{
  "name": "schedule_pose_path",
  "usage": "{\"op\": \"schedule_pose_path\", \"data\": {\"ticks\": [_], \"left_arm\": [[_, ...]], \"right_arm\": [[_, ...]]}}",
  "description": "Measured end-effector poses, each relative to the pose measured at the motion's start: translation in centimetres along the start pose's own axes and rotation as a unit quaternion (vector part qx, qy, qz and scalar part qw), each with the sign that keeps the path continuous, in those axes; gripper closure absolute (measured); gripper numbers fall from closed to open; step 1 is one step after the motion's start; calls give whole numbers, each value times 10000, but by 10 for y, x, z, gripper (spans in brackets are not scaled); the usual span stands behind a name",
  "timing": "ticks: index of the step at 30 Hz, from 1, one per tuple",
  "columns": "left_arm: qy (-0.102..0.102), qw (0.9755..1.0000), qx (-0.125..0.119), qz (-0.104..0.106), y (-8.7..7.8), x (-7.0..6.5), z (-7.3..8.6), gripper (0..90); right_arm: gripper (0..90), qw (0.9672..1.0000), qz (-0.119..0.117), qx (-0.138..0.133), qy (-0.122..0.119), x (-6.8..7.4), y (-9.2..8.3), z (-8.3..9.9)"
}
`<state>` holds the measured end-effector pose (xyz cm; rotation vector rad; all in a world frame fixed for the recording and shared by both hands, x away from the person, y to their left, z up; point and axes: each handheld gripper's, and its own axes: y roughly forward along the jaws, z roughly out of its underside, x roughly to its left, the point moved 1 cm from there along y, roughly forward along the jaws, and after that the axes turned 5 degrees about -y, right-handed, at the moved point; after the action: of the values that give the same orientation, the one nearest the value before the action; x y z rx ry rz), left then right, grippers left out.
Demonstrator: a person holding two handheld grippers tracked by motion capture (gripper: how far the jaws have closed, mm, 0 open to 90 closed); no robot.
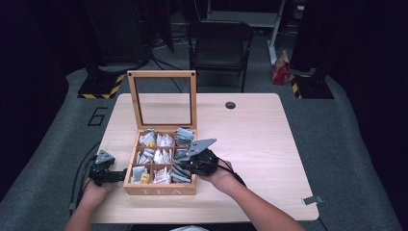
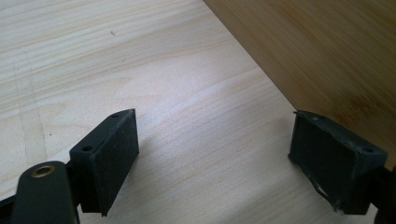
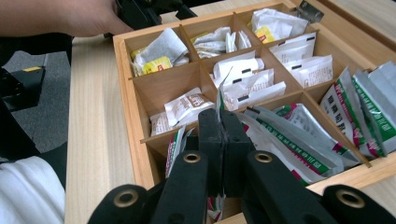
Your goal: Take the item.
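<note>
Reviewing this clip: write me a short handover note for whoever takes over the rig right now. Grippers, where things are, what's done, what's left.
Left gripper: open, empty, low over the table, right jaw beside the tea box outer wall.
Right gripper: shut on a tea packet, thin edge pinched between the jaws, over the box's near right compartment.
Box: on the table, lid standing open, nine compartments holding packets.
Done: one packet gripped.
Left: probably lift it clear of the box and set it wherever it belongs; I can't tell if it is already free of the other packets.

Packet [image 3: 219, 100] mostly hidden between closed jaws, tea box [image 2: 327, 51] cut off by frame edge
</note>
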<state>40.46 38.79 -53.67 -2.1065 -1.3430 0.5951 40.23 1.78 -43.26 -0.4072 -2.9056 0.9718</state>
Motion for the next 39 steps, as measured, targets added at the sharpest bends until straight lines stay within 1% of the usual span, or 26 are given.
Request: {"op": "schedule_pose_path", "data": {"ticks": [1,2,3,4,5,6,7,8,9,10,14,16,18,19,22,23,24,27,28,33,39], "left_arm": [[0,10000,0,0,0,0,0,152],[4,10000,14,4,0,0,0,152],[4,10000,14,4,0,0,0,152],[2,10000,0,0,0,0,0,152],[-2,10000,-1,0,0,0,0,152],[2,10000,1,0,0,0,0,152],[1,10000,1,0,0,0,0,152],[1,10000,1,0,0,0,0,152],[0,10000,-1,0,0,0,0,152],[1,10000,1,0,0,0,0,152],[0,10000,1,0,0,0,0,152],[2,10000,1,0,0,0,0,152],[2,10000,1,0,0,0,0,152],[1,10000,1,1,0,0,0,152],[1,10000,-1,0,0,0,0,152],[1,10000,1,0,0,0,0,152],[2,10000,0,0,0,0,0,152],[0,10000,0,0,0,0,0,152],[1,10000,0,0,0,0,0,152],[2,10000,1,0,0,0,0,152],[1,10000,1,0,0,0,0,152]], "right_arm": [[895,10000,0,0,0,0,0,0],[895,10000,5,-71,67,0,-2,-2],[895,10000,5,-71,67,0,-2,-2],[895,9999,-14,-94,-33,-1,-5,-5],[895,9999,-5,-104,59,1,-6,-6],[895,9999,-16,-114,47,1,-7,-7],[895,9999,-8,-125,-25,0,-9,-8],[895,9999,-8,-125,-25,0,-9,-8],[895,9999,1,-134,53,1,-10,-10],[894,9998,7,-183,82,1,-12,-13],[894,9997,-20,-227,77,1,-17,-18],[894,9997,-34,-226,11,1,-18,-21],[894,9997,-7,-246,43,2,-20,-23],[894,9997,-17,-258,1,1,-21,-24],[894,9996,-15,-287,62,2,-23,-26],[894,9996,-23,-280,-7,1,-24,-27],[894,9995,-24,-305,47,2,-24,-28],[894,9995,-29,-307,39,2,-26,-29],[894,9995,-30,-312,-13,1,-28,-30],[893,9994,-9,-334,14,-1,-31,-32],[893,9994,100,-328,21,-8,-40,-30]]}}
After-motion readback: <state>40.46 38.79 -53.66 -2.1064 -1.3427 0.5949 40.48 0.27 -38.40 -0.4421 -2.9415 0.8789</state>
